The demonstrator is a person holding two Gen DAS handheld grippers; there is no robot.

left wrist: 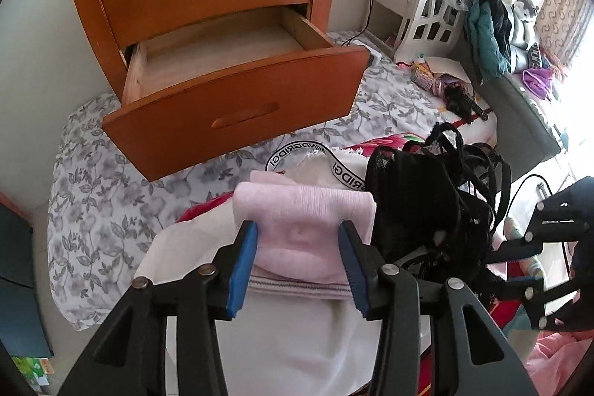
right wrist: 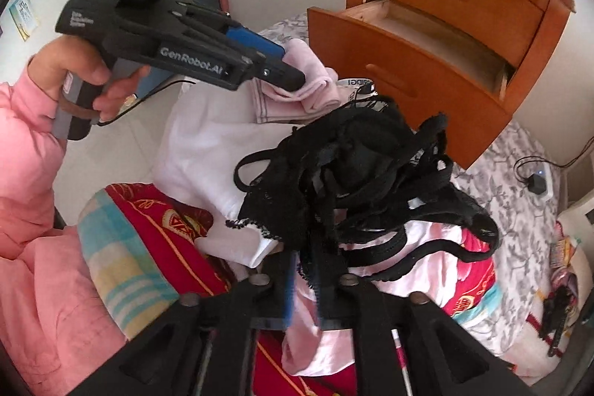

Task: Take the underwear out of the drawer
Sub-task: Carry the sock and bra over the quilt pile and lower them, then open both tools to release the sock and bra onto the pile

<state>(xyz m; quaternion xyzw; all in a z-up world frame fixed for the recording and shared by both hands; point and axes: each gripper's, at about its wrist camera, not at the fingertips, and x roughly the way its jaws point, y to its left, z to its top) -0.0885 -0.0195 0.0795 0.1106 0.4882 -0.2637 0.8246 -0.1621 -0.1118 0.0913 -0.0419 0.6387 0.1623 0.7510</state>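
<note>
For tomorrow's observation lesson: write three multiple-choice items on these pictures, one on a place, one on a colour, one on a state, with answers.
1. Where does the black lace underwear lie?
A. in the drawer
B. on the pile of clothes on the bed
C. on the floor

2. What colour is the folded garment between the left tongs?
A. pale pink
B. green
C. black

3. In what state is the lower drawer?
A. shut
B. pulled out and empty
C. pulled out and full

Answers: 1 B, it rests on the white and pink clothes beside the nightstand; 2 A, pink cloth shows between the blue pads; 3 B, its bare wooden bottom shows.
</note>
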